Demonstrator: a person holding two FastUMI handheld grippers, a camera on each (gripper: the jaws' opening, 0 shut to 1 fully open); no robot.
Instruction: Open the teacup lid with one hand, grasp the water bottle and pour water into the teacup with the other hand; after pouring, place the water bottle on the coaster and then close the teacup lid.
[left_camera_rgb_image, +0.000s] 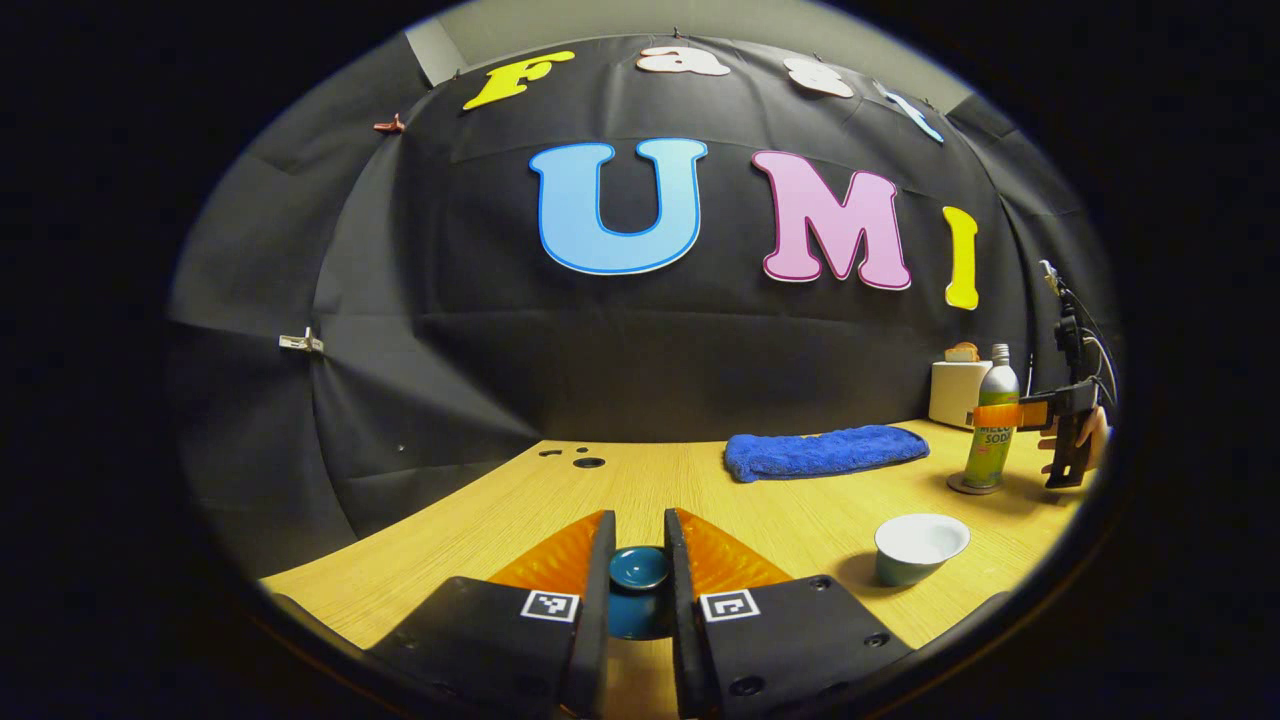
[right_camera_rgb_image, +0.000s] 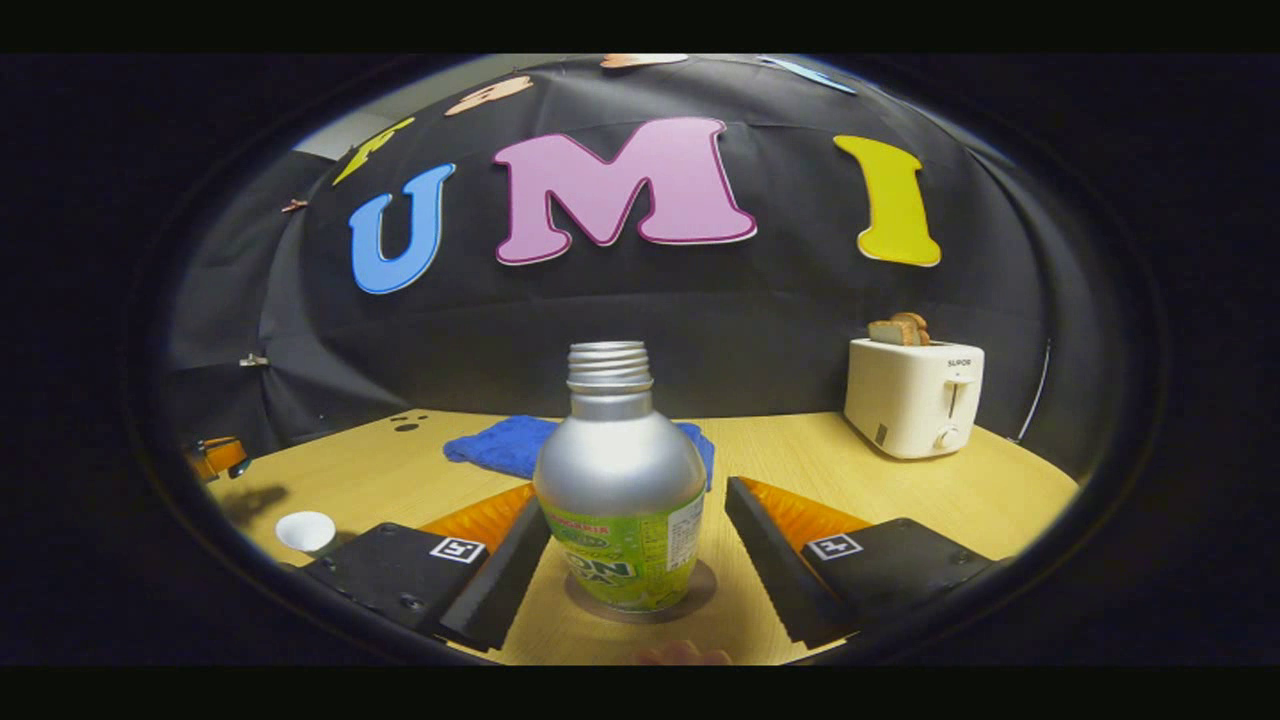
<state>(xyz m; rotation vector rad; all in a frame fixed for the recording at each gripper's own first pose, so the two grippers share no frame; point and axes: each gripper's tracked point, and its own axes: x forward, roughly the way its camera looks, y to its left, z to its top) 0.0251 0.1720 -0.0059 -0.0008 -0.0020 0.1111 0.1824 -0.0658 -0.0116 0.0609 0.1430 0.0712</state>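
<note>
Bottle (right_camera_rgb_image: 620, 500) upright on its coaster (right_camera_rgb_image: 690, 600), the right tool (right_camera_rgb_image: 640, 560) spread wide around it, fingers clear of both sides. Left tool (left_camera_rgb_image: 637, 575) clamped on the blue teacup lid (left_camera_rgb_image: 638, 568), held over the tabletop (left_camera_rgb_image: 650, 480). Teacup (left_camera_rgb_image: 920, 548) sits uncovered, between lid and bottle, blue towel (left_camera_rgb_image: 825, 450) behind.

— Lighting, you ask? Even, overhead; table (left_camera_rgb_image: 700, 480) bright, cloth wall dim.
— Shadows, glare?
— Soft shadow by the cup (left_camera_rgb_image: 920, 548); highlights on your bottle (right_camera_rgb_image: 618, 480).
— Sharpness?
— Centre crisp; edges bowed, darkening, slightly soft.
</note>
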